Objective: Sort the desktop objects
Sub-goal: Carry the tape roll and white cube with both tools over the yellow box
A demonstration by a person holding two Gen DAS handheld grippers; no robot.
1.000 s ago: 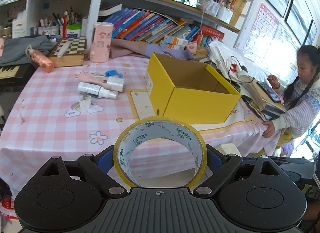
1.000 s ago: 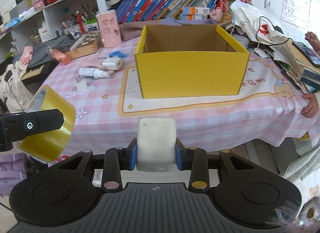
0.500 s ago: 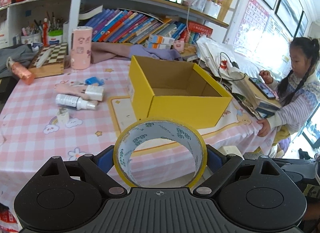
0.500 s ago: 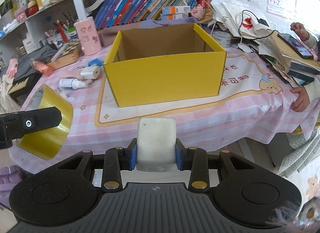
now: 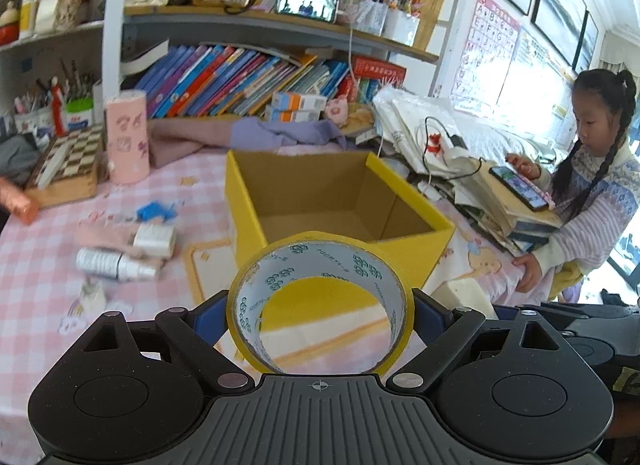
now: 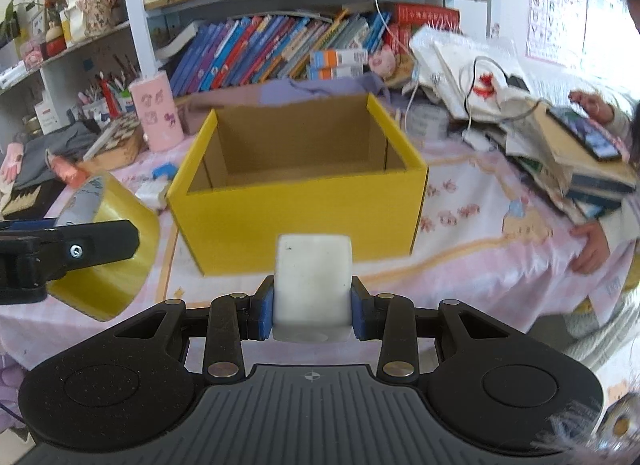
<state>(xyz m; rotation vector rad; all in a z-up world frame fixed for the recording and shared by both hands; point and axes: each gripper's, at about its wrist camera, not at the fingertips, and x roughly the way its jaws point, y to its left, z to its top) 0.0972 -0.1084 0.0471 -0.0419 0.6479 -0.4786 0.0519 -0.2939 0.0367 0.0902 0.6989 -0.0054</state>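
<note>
Left wrist view
Left tongs (image 5: 320, 305): clenched on the tape roll (image 5: 320, 261), blue pads pressing its outer sides; matte black linkages, ribbed grey housing below.
Tape roll: a broad ring of glossy yellow tape with a white inner core printed in small dark logos; its open hole faces the camera, held in the air in front of the box.
Box (image 5: 336, 201): open-topped cardboard cuboid, bright yellow outside, plain brown inside, nothing visible in it; it stands on the worktop (image 5: 36, 273), one corner turned toward the camera.
Worktop: covered in a soft pink-and-white checked cloth.
Loose items left of the box: a white cylindrical bottle (image 5: 112, 265) lying on its side, a small white boxy plug (image 5: 154, 235) just behind it, a blue scrap (image 5: 154, 211); all blurred.
Pink canister (image 5: 127, 137): upright smooth cylinder, further back, beside a wooden chessboard (image 5: 68, 163).

Right wrist view
Right tongs (image 6: 313, 305): clenched on a white block (image 6: 313, 281), blue pads flat against its two sides.
White block: rounded-edged, matte, slightly scuffed, rectangular; held in the air in front of the box's (image 6: 296, 185) near wall.
Box: square yellow front panel facing the camera, brown corrugated lining inside.
Tape roll (image 6: 108, 265): at the left, seen side-on as a translucent yellow drum, held by the black finger of the left tongs (image 6: 80, 249).
Worktop (image 6: 480, 225): its cloth hangs in folds over the near edge.
</note>
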